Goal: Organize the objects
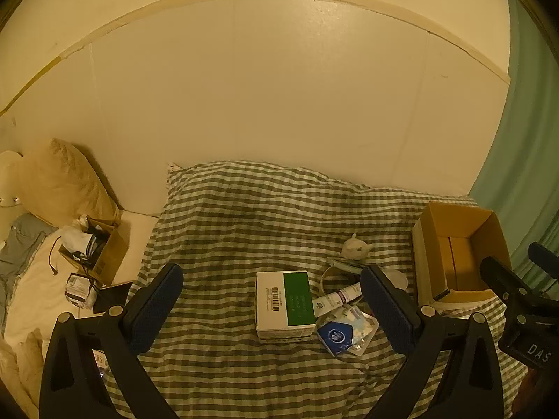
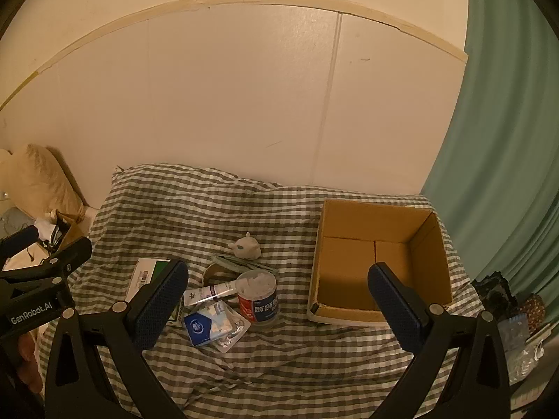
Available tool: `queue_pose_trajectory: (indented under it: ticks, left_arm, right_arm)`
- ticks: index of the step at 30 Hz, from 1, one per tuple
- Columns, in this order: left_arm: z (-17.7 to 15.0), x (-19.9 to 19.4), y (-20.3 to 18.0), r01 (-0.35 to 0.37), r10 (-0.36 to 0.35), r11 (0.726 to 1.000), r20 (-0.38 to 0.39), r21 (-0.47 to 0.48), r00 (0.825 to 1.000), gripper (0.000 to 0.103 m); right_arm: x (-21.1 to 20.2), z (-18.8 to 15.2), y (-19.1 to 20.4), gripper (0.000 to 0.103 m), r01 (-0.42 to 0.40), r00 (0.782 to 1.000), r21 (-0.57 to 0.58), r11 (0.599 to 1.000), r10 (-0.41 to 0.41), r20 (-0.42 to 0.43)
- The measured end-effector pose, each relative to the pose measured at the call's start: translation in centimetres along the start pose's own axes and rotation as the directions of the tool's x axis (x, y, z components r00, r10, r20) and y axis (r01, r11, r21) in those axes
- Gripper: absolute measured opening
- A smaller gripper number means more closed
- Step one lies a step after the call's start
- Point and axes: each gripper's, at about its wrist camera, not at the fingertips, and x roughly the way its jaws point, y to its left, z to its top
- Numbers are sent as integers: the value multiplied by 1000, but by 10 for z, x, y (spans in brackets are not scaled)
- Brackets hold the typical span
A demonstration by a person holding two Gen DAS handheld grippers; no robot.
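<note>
A small pile of items lies on the checked blanket (image 1: 227, 230): a white and green box (image 1: 284, 305), a blue and white packet (image 1: 340, 335), a tube (image 1: 344, 295), a small white figurine (image 1: 353, 248). The right wrist view adds a cotton swab jar (image 2: 258, 295) beside the packet (image 2: 206, 324) and tube (image 2: 209, 291). An empty open cardboard box (image 2: 377, 255) stands to the right; it also shows in the left wrist view (image 1: 454, 248). My left gripper (image 1: 270, 307) is open above the white and green box. My right gripper (image 2: 277, 305) is open and empty, near the jar.
A second cardboard box (image 1: 94, 251) with clutter sits at the left by a pillow (image 1: 66, 181). A wall (image 1: 279, 97) runs behind the bed. A green curtain (image 2: 503, 139) hangs at the right. Bags and a pineapple (image 2: 532, 309) sit at the far right.
</note>
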Motion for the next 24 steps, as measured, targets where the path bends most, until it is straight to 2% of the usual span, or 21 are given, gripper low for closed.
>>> queue_pose_trajectory:
  ticks: [24]
  left_arm:
    - [-4, 0, -6, -9, 9, 1000, 5, 12, 1000, 103]
  right_arm:
    - [2, -1, 4, 103, 45, 999, 31, 999, -44, -22]
